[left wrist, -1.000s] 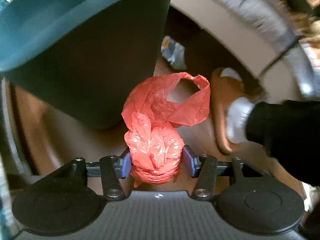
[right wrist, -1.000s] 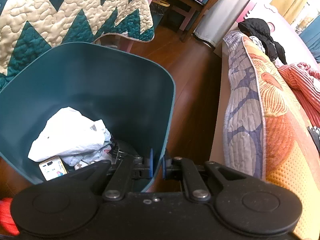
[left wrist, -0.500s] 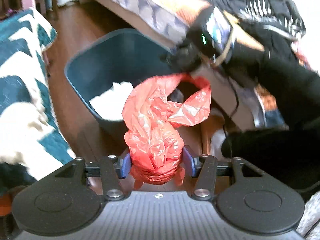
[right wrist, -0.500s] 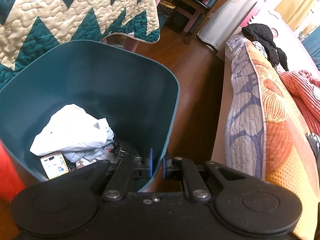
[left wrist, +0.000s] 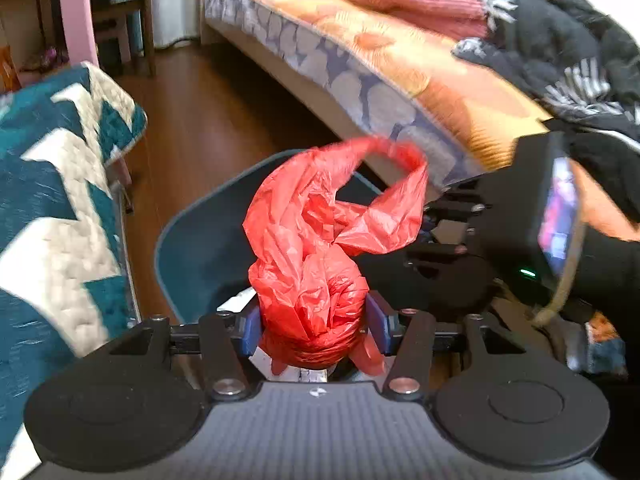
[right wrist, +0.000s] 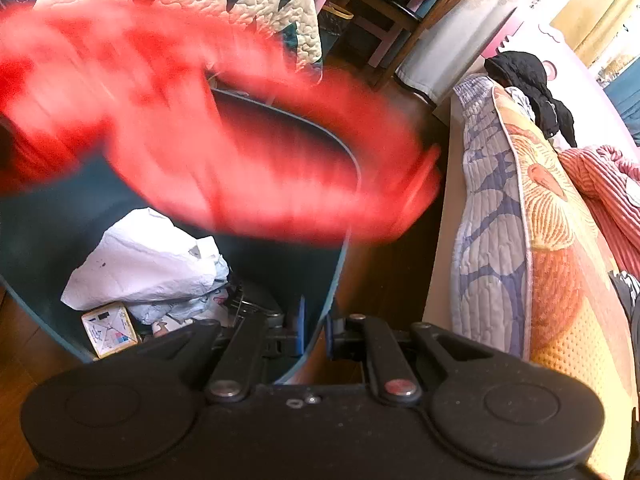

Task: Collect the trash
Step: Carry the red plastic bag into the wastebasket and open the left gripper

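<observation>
While our left tongs (left wrist: 314, 330) clench the red bag (left wrist: 316, 248) above the bin (right wrist: 280, 152), right tongs (right wrist: 314, 330) pinching its rim; its loose handles could snag there.

Both wrist views down over bin (left wrist: 192, 240)

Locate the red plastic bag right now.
The red plastic bag is pinched in the left gripper, centre of the left wrist view, above the teal bin. In the right wrist view it blurs across the bin's opening.
</observation>
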{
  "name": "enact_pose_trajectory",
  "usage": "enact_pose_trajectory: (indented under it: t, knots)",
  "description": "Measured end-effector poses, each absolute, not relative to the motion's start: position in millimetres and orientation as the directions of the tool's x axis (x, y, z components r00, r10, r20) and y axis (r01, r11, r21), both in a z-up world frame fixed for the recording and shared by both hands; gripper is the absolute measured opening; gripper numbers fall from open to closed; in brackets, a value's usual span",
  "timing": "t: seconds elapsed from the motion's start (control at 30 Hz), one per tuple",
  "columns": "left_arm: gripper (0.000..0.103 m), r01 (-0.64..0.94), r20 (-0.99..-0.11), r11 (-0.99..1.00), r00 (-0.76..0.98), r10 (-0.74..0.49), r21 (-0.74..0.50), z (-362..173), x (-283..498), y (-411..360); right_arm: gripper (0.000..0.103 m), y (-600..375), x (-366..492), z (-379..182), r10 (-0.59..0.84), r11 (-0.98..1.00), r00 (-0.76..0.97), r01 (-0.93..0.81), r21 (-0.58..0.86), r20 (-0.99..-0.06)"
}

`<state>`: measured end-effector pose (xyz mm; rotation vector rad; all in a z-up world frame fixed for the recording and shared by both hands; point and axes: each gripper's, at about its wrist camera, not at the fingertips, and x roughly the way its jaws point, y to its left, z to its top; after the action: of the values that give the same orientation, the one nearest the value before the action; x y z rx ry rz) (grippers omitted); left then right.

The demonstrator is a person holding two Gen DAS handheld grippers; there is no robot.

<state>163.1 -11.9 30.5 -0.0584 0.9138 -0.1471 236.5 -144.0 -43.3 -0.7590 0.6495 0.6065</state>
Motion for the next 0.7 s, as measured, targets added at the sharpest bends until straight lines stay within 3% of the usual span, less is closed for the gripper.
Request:
enact_pose_trajectory:
  t: [0.33,0.7]
  knots:
    - [0.052,0.029,-0.871,0.997,0.487,-0.072,-0.066,-38,234,-28,0.01,-145,239,-45,0.253,0.584,0.65,-0.693,-0.422,-0.717]
    - [0.056,-0.024,-0.933,0.996,0.352,-0.075,-0.089,-75,263,-32,0.009,-147,243,-46,0.249,0.59,0.646,-0.692,-0.416,-0.721]
